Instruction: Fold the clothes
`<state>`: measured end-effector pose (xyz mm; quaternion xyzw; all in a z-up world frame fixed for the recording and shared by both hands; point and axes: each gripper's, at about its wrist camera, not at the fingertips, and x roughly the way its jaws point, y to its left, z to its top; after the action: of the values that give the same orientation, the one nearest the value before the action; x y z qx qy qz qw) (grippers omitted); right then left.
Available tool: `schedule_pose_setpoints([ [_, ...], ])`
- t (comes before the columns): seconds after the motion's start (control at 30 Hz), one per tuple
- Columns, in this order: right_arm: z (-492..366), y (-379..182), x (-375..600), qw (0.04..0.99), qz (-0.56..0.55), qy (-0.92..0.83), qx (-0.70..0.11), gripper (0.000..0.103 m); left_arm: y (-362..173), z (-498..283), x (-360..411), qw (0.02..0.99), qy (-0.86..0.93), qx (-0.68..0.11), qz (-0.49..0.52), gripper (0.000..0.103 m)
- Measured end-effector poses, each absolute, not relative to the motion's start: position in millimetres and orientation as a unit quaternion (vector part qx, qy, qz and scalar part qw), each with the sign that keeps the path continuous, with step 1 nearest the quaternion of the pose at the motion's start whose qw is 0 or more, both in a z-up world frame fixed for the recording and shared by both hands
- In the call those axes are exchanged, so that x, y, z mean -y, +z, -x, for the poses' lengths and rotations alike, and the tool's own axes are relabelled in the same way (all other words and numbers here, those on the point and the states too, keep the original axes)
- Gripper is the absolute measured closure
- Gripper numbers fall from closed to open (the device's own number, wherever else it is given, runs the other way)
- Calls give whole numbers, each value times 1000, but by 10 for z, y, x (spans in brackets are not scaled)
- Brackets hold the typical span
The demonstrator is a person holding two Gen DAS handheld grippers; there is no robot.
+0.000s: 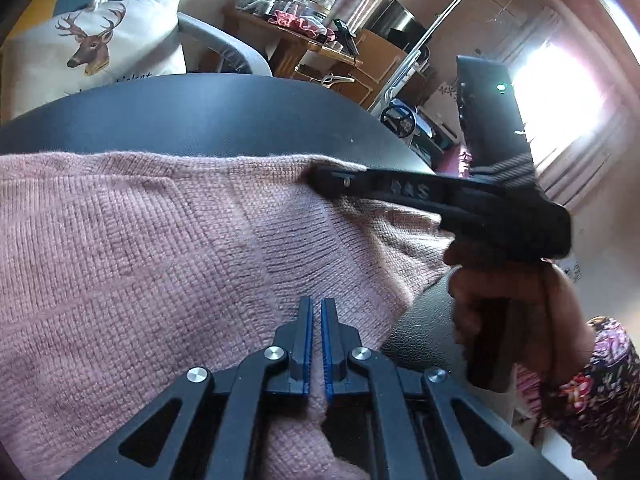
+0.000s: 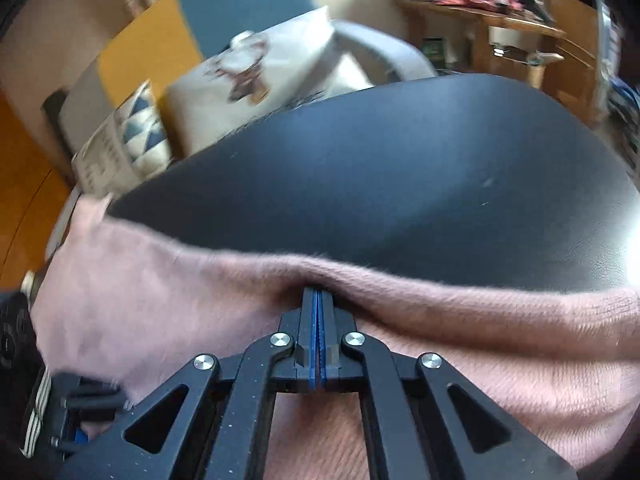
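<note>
— On the black counter (image 2: 400, 168), what lies there?

— One pink knit sweater (image 1: 140, 248), spread over the near part; the far part is bare and dark.

— And the room behind?

— One cushion with a deer print (image 1: 92, 48) on a grey armchair (image 1: 224, 44), and one cluttered wooden desk (image 1: 304, 44). A window (image 1: 560, 92) glares at the right.

— How many tools?

— Two. The left tool (image 1: 316, 308) has its jaws narrowed to a slim gap, with sweater fabric between them near their base. The right tool (image 2: 317, 300) is pressed closed on the sweater's far edge. A hand (image 1: 504, 300) grips its handle.
</note>
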<state>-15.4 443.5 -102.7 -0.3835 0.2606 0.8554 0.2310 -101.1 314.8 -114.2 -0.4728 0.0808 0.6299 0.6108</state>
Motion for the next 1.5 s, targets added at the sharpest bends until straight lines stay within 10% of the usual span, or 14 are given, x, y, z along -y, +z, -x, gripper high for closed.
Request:
schedule_pose_setpoints([
  [0.7,-72,-996,-4215,306,401,846,-170,103,-1128,950,-3318,606,647,-103,451,99],
  [1.5,68,-1066,-4694,274,326,849,-314,103,-1126,979,-3214,608,646,-98,451,99],
])
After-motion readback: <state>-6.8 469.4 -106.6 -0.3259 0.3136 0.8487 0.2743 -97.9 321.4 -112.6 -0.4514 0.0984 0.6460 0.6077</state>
